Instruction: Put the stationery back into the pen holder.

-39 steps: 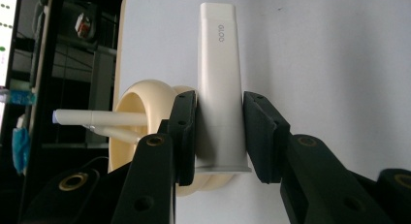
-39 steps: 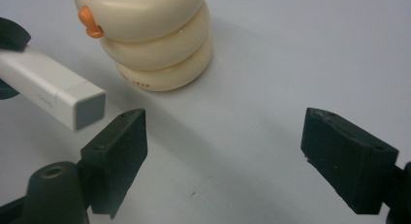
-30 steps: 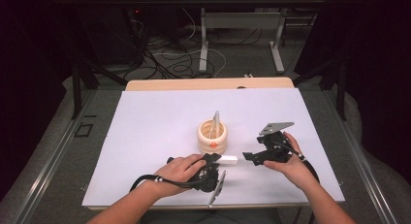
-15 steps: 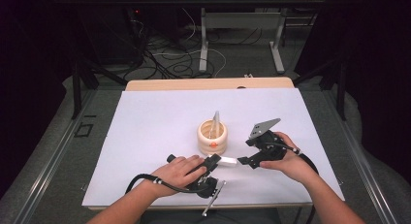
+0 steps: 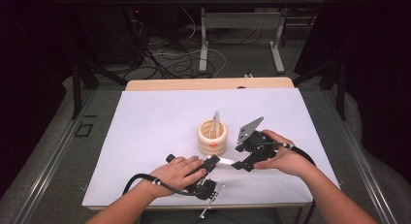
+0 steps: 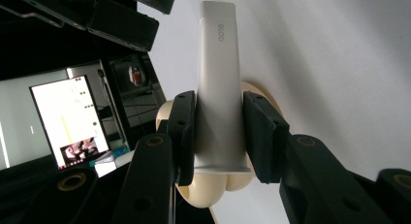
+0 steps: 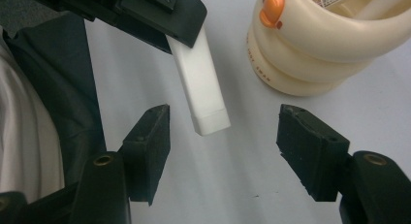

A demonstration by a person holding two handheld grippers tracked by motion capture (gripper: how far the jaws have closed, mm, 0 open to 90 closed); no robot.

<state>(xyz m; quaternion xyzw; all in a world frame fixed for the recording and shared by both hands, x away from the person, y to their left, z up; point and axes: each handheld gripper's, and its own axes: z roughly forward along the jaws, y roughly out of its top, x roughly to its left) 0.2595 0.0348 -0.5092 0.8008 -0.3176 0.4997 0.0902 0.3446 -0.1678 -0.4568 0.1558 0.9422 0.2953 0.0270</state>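
A flat white plastic handle (image 6: 218, 83) is clamped between the jaws of my left gripper (image 6: 219, 99), which is shut on it. In the high view the left gripper (image 5: 212, 162) holds this white handle (image 5: 224, 161) level, pointing right. My right gripper (image 5: 238, 164) is open, with the handle's free end just in front of its jaws. In the right gripper view the white handle (image 7: 203, 93) ends between the spread fingers of the right gripper (image 7: 228, 132), touching neither. A cream ringed cup (image 5: 212, 138) with an orange beak (image 7: 271, 3) stands just behind, with a utensil (image 5: 215, 120) upright in it.
The white table (image 5: 145, 122) has a wooden strip along its far edge. The left gripper's cable (image 5: 140, 180) loops near the front edge. Table legs and loose cables lie on the floor beyond. A lit screen (image 6: 68, 122) appears in the left gripper view.
The right gripper has moved left toward the free end of the white handle, which now sits between its open jaws. The left hand has shifted slightly, still holding the handle.
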